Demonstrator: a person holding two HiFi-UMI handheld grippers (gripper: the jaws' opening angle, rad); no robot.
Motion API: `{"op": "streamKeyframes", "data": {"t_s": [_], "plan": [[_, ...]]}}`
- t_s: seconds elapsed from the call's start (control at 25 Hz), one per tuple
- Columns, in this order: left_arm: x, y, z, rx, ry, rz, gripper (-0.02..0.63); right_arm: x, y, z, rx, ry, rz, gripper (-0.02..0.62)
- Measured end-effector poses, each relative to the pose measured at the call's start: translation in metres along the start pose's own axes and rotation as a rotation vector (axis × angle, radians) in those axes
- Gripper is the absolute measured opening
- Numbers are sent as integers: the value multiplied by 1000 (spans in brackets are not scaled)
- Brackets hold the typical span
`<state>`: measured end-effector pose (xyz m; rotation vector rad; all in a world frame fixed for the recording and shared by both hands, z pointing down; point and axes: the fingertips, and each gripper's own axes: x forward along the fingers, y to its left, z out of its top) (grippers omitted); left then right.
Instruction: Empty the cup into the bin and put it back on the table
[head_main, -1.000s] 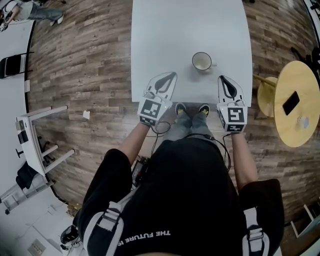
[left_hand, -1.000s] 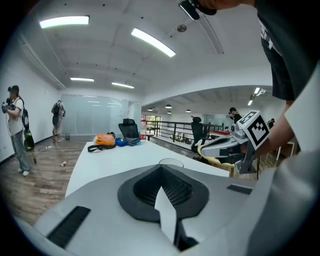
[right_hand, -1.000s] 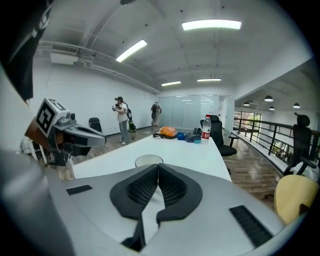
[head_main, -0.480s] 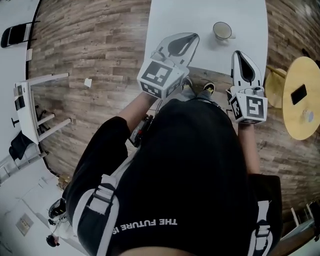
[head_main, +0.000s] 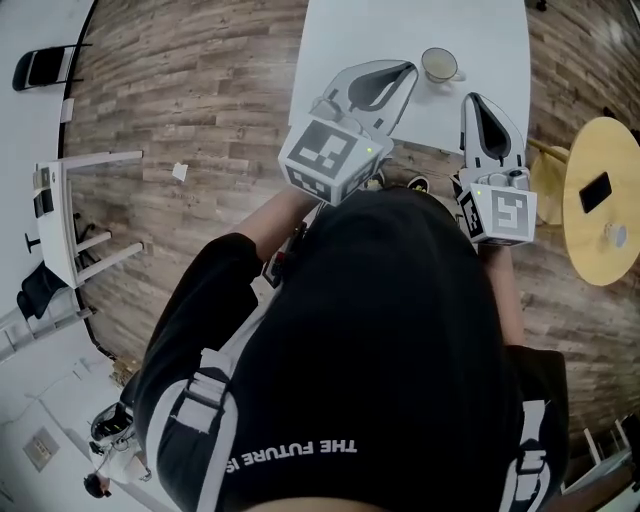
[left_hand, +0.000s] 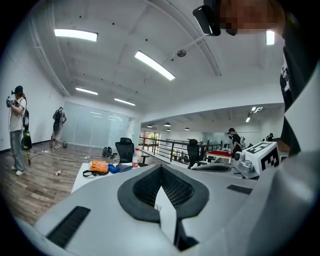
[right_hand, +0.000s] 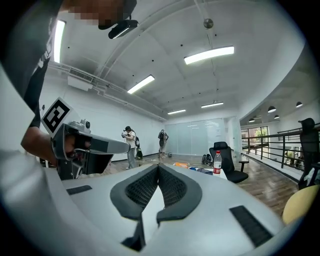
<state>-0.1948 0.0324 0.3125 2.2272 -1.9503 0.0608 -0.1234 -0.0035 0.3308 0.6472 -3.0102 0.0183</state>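
A white cup (head_main: 437, 65) with a handle stands upright on the white table (head_main: 345, 40), near its front edge. Both grippers are held up in the air in front of the person's chest, pointing away over the table edge. My left gripper (head_main: 408, 68) has its tip just left of the cup in the head view, well above it, jaws shut and empty (left_hand: 161, 168). My right gripper (head_main: 472, 100) hangs to the cup's right and nearer the person, also shut on nothing (right_hand: 158, 167). Neither gripper view shows the cup. No bin is in view.
A round yellow table (head_main: 610, 130) with a dark phone (head_main: 595, 190) stands at the right, a yellow stool (head_main: 548, 168) beside it. A white rack (head_main: 60, 230) stands on the wooden floor at left. The gripper views show people, office chairs and a bottle (right_hand: 217, 162) far off.
Both grippers have risen from beside the table's front edge toward the head camera. The cup has stayed on the table; the head view has shifted a little.
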Motion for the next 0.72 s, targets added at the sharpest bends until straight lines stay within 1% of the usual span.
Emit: {"op": "streamKeyframes", "data": {"t_s": [0.16,0.32,0.44,0.72], "plan": [[0,-4,3,15,-15,6,21,-1,-2,1,-9,-3,1,17],[-2,-5,3,1,-15,22,21,-6,-3,-5,-4,10,-4,17],[4,-5,9,6,-20,36,21,-2,-11,2,-3,7,2,17],[12,-10,6,-4,-22,46,21,-7,-21,-3,-24,10,4,17]]}}
